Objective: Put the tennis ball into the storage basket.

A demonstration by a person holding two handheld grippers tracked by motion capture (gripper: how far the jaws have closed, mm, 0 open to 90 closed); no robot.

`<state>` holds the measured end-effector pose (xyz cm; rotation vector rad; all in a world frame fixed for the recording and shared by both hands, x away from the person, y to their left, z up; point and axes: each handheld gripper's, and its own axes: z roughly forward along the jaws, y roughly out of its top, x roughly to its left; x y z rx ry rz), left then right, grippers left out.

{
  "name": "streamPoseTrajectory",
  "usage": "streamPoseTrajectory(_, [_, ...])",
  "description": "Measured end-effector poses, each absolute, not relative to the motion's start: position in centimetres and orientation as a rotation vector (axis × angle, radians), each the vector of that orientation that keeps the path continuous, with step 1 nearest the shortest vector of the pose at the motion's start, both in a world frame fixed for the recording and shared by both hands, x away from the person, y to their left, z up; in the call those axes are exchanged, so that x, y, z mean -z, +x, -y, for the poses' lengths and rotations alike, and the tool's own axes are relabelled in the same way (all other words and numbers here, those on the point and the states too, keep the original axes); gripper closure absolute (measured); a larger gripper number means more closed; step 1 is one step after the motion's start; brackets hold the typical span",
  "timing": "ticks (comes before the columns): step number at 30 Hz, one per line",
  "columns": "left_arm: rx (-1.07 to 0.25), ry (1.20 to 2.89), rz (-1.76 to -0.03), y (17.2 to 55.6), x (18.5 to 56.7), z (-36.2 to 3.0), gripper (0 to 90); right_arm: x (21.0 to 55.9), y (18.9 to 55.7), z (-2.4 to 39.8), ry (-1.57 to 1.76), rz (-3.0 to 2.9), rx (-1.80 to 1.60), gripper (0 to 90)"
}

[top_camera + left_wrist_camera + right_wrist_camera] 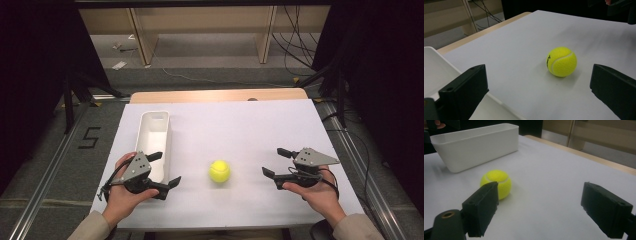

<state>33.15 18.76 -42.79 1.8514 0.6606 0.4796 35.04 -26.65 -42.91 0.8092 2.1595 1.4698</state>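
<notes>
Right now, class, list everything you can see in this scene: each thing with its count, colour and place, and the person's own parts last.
tennis ball: one, yellow, on the white sheet between the two grippers, touched by neither.
bin: one, white, oblong, at the left of the sheet, beside the left gripper.
sheet: one, white, covering the table.
table: one, pale wood, its far edge showing beyond the sheet.
left gripper: one, black, jaws open, facing the ball.
right gripper: one, black, jaws open, facing the ball.
hands: two, at the near edge.
</notes>
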Motion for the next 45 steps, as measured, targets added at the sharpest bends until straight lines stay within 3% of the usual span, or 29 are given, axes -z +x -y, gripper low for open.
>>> streamPoseTrajectory(14, [-0.484,1.853,-0.656,33.1,42.8,-18.8,1.1,42.9,35.1,25.8,0.793,-2.181,-1.479,15.0])
streamPoseTrajectory(45, [-0.482,1.846,-0.654,33.0,42.7,-18.7,1.1,44.2,37.8,19.4,0.693,-2.356,-1.444,8.0])
